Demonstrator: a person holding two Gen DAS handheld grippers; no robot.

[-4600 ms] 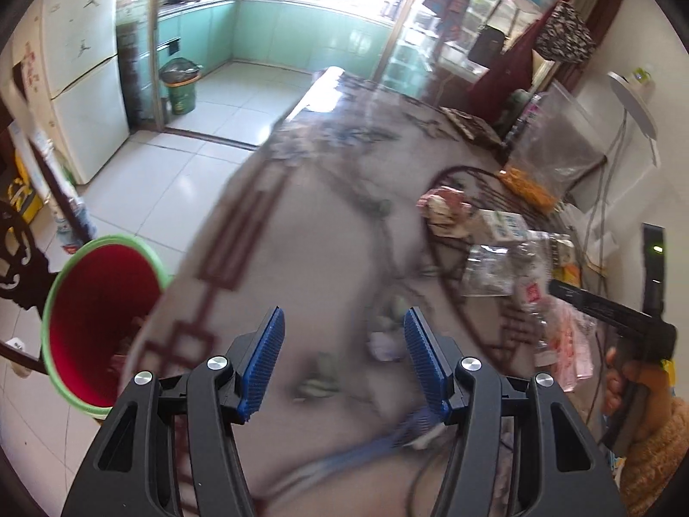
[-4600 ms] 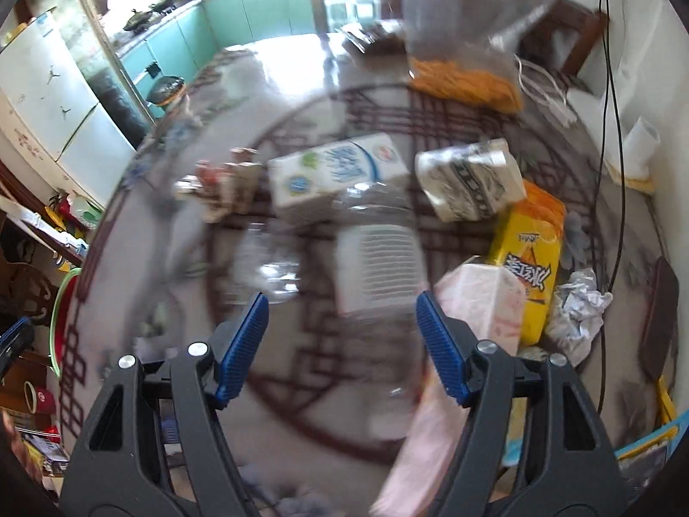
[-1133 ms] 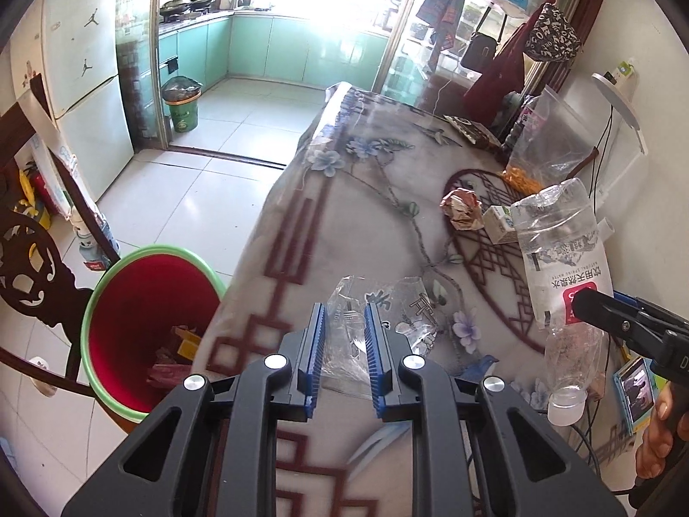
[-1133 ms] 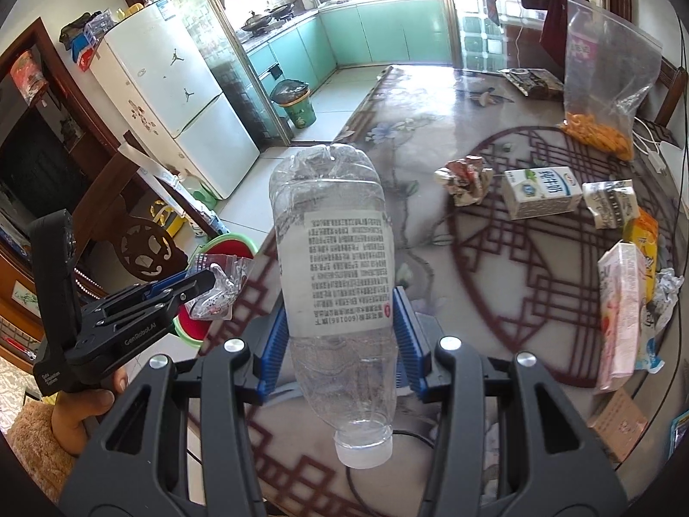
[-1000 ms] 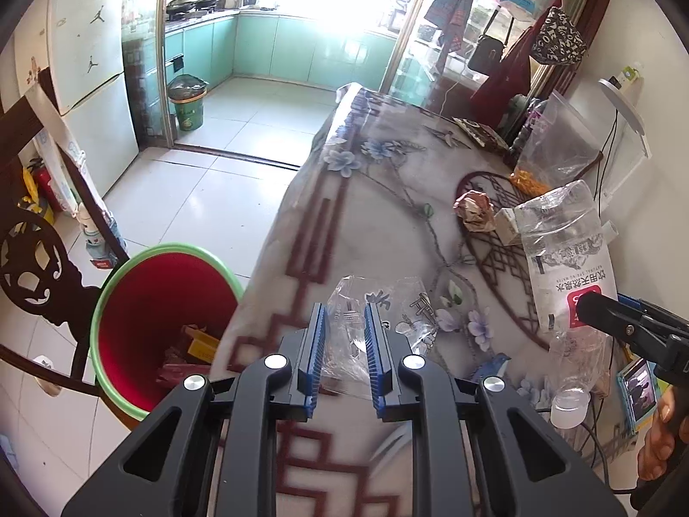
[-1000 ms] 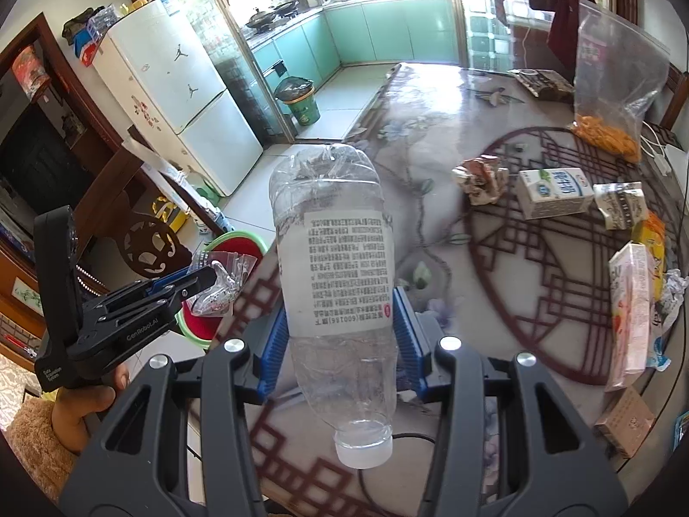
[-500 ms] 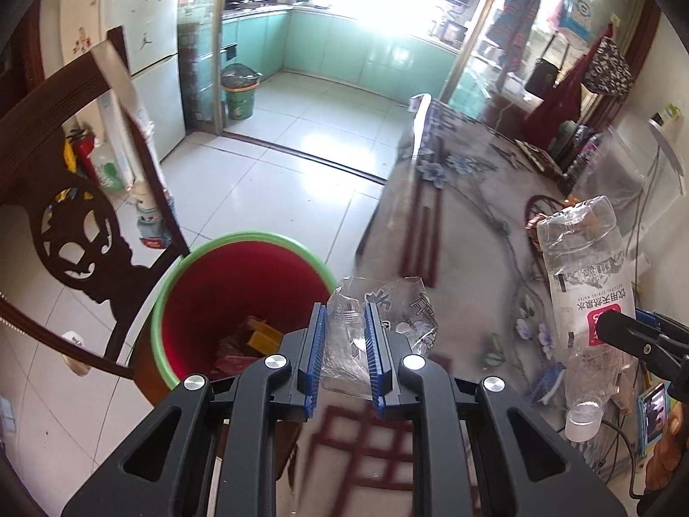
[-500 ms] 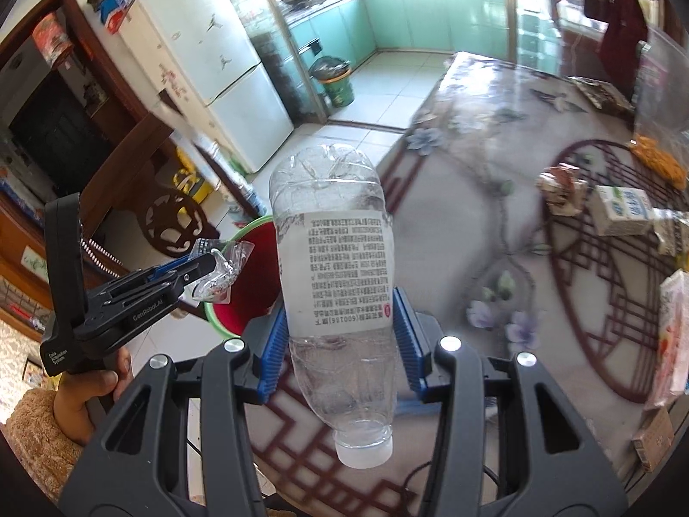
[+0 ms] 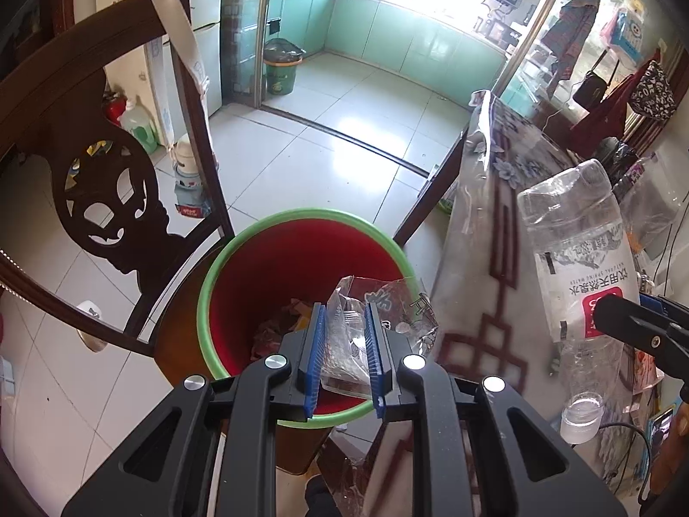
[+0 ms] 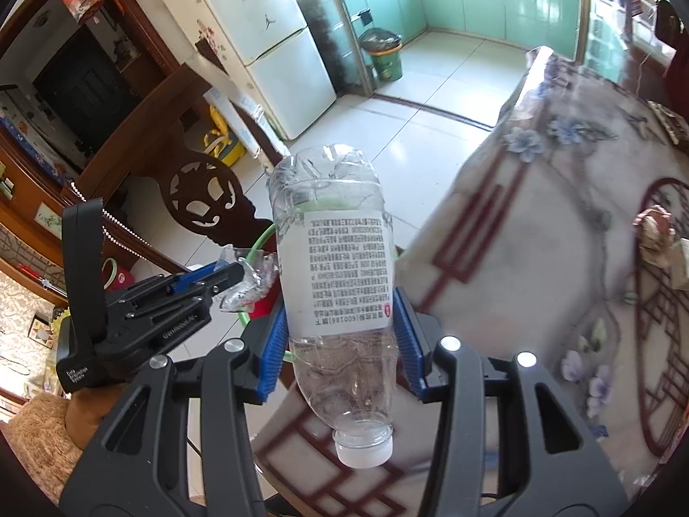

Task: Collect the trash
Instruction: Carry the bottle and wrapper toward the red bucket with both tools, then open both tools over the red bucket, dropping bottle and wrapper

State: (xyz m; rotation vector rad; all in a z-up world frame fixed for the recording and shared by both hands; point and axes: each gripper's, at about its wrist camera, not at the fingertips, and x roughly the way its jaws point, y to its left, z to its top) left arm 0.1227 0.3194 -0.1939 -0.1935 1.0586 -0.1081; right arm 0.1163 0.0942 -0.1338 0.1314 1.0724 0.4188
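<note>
My left gripper (image 9: 344, 344) is shut on a crumpled clear plastic wrapper (image 9: 379, 301) and holds it over the red bin with a green rim (image 9: 258, 267), which has some trash inside. My right gripper (image 10: 340, 344) is shut on an empty clear plastic bottle (image 10: 336, 267), cap end toward the camera. The bottle also shows at the right of the left wrist view (image 9: 577, 258). The left gripper with the wrapper (image 10: 249, 275) shows in the right wrist view, left of the bottle.
A dark carved wooden chair (image 9: 107, 198) stands left of the bin. The table with a patterned cloth (image 10: 538, 237) lies to the right, with crumpled trash (image 10: 654, 228) on it. A white fridge (image 10: 262, 43) and a small green bin (image 10: 383, 56) stand farther back.
Both grippers have swung left from over the table toward the red bin. The wrapper now hangs over the bin's opening. Both holds are unchanged.
</note>
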